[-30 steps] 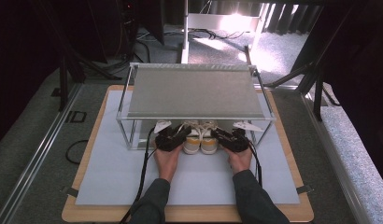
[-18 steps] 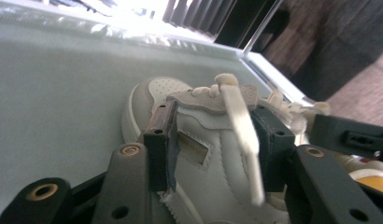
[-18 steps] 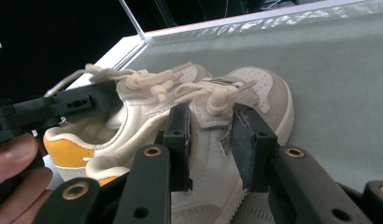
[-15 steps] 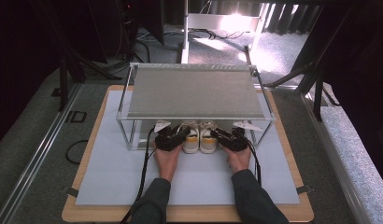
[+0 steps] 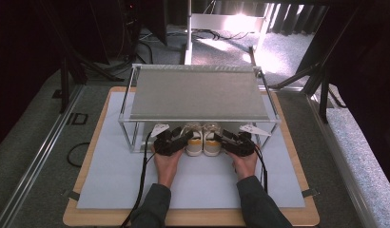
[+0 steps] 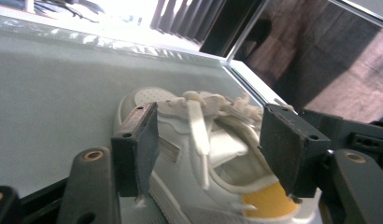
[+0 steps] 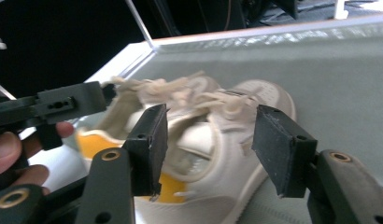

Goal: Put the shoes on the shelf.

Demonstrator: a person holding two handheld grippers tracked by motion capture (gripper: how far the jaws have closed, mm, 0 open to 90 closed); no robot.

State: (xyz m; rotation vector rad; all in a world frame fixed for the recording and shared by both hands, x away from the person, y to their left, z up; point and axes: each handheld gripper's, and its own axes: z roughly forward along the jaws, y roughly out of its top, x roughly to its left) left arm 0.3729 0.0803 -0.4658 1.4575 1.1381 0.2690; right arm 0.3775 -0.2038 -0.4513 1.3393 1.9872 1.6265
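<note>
A pair of white sneakers with yellow insoles stands side by side under the metal rack (image 5: 198, 92), toes pointing away from me. My left gripper (image 5: 173, 141) is at the left shoe (image 5: 194, 137). Its jaws have just been opening and now stand apart around that shoe (image 6: 203, 158), one on each side, with a gap at the right pad (image 6: 285, 149). My right gripper (image 5: 236, 142) is at the right shoe (image 5: 211, 140). Its jaws have also just been opening and straddle the laced upper (image 7: 213, 186) without pressing on it.
The rack's flat perforated top covers the front halves of the shoes, and its thin legs (image 5: 133, 137) stand close outside each hand. It rests on a white mat (image 5: 112, 175) over a wooden board (image 5: 193, 218). Black cables trail back from both grippers.
</note>
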